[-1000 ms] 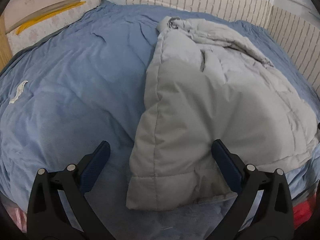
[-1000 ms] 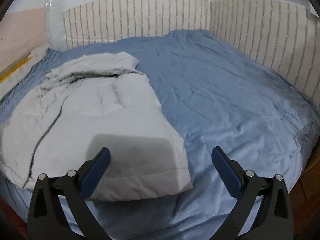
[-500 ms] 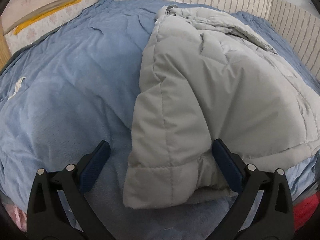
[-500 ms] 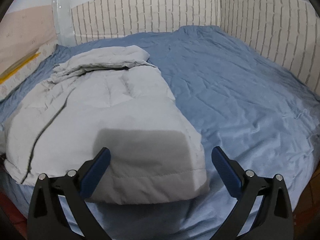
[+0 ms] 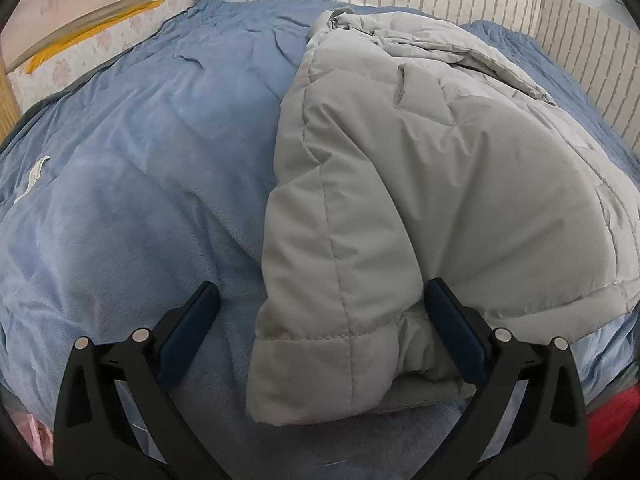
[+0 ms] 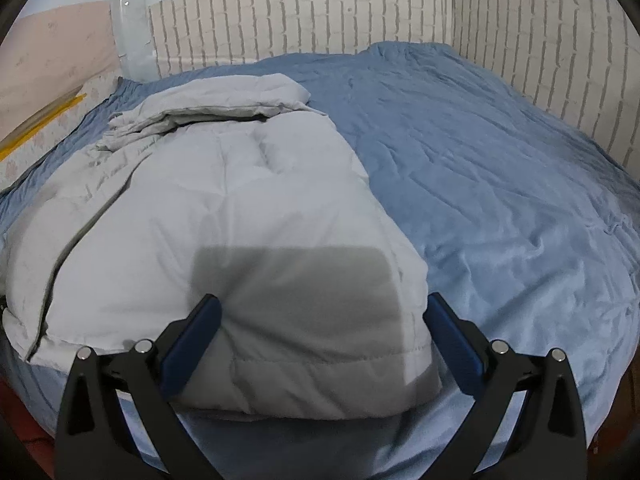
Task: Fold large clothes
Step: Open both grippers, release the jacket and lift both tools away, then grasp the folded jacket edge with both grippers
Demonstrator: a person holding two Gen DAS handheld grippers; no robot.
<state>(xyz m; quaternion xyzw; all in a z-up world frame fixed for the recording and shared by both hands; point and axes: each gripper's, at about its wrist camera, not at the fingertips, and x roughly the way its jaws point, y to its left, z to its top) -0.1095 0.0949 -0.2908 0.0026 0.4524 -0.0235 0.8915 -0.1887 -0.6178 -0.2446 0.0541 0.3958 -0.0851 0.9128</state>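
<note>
Both grippers are closing in on the grey padded jacket point(image 5: 440, 184), which is filling far more of each view than it was a second ago; its near hem is now sitting between the fingers on both sides.

Starting at the left: the left gripper point(image 5: 320, 332) is hovering with its jaws spread wide, holding nothing, and the jacket's near left corner is lying between them on the blue bedspread point(image 5: 140, 160). Further right, the right gripper point(image 6: 322, 336) is likewise gaping and empty, straddling the jacket's near right corner, where a square shadow is falling across the fabric.

The jacket is lying on the bed, already doubled over lengthwise, with its collar end pointing towards the brick-patterned wall point(image 6: 320, 20). It is looking soft, puffy and light but bulky; the quilted shell is probably slippery, and the filling is likely to spring back when pressed. A sound hold would be at the two near hem corners, biting through all the layers at the stitched edge, not the plump middle.

The left wrist view is showing the rolled, stacked layers at the hem corner and a small white scrap point(image 5: 34, 178) lying on the bedspread well to the left. The right wrist view is showing instead the long dark opening seam running up the jacket and the broad bare stretch of bedspread to the right.
</note>
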